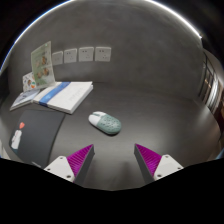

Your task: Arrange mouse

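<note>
A pale grey-green computer mouse [105,123] lies on the grey desk [150,105], just ahead of the hand-held gripper [114,157] and slightly toward its left finger. The hand-held gripper is wide open and holds nothing; its 2 magenta pads [81,156] face each other with bare desk between them. Beyond the mouse and to its left, an open book [55,96] lies flat on the desk. A dark mouse mat [38,130] lies to the left of the mouse, nearer the fingers than the book. Further behind the book, an illustrated card [41,61] stands upright.
</note>
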A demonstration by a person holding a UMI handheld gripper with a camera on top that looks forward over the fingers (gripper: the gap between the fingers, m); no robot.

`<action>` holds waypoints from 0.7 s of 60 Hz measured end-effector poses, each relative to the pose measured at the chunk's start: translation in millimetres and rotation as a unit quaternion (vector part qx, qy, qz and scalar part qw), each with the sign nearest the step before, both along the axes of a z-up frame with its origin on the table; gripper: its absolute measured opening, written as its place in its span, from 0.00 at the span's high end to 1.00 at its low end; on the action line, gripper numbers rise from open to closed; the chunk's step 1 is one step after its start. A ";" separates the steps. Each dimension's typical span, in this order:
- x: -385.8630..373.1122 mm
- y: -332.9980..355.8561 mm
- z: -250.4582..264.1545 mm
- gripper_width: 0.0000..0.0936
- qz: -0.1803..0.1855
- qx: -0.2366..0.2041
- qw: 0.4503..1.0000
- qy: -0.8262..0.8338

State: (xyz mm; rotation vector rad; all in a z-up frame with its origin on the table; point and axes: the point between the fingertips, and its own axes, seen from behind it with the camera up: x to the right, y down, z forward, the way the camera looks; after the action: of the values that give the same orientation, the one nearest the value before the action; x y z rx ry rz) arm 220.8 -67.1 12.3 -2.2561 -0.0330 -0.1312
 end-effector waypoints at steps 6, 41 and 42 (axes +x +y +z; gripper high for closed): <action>-2.1 13.9 -19.1 0.10 0.009 -0.022 1.000 -0.004; -79.8 113.3 -32.4 0.11 0.039 -0.002 0.998 0.056; -77.5 114.3 -31.6 0.11 0.036 0.001 0.998 0.057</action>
State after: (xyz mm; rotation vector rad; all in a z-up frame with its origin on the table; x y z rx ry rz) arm 143.3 47.3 -19.3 -2.2533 -0.0524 0.0347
